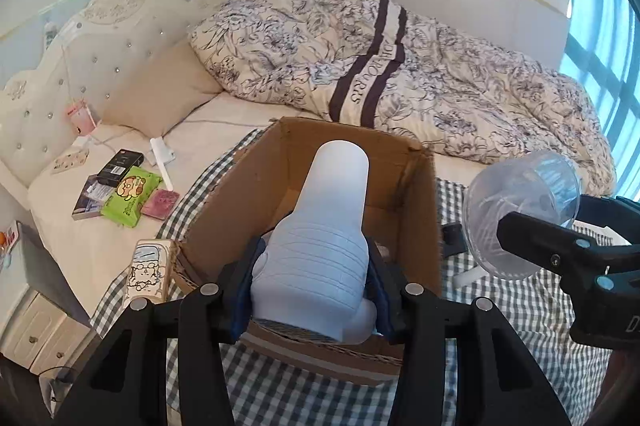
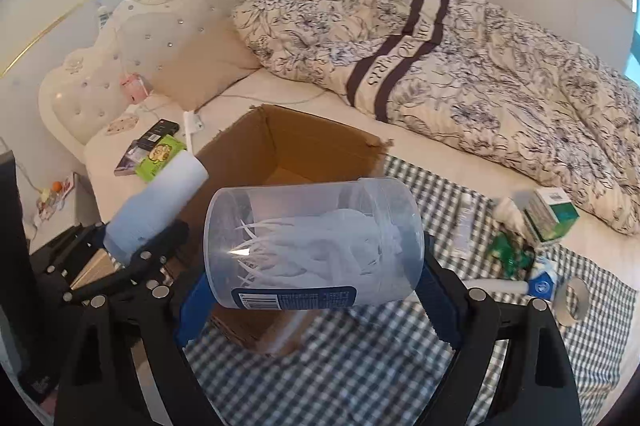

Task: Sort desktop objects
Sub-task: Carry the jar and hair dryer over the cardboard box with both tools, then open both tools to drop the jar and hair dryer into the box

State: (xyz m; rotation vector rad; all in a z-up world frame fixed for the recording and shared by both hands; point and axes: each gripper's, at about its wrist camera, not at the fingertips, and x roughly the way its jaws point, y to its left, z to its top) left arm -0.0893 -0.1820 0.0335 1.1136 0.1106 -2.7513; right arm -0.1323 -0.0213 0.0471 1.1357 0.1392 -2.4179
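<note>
I count one cardboard box (image 1: 412, 194), one white bottle (image 1: 324, 246) and one clear jar (image 2: 312, 246). My left gripper (image 1: 316, 290) has its fingers pinched on the bottle's ribbed body; the bottle hangs over the open box, its long axis running away from me, rounded end pointing toward the quilt (image 1: 440, 78). My right gripper (image 2: 308, 290) squeezes the jar, which lies sideways, axis left to right, just beside the box above the checked cloth (image 2: 360, 366).

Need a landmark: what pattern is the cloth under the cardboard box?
Dark-and-white gingham check cloth beneath the cardboard box; clearest in the right wrist view.
</note>
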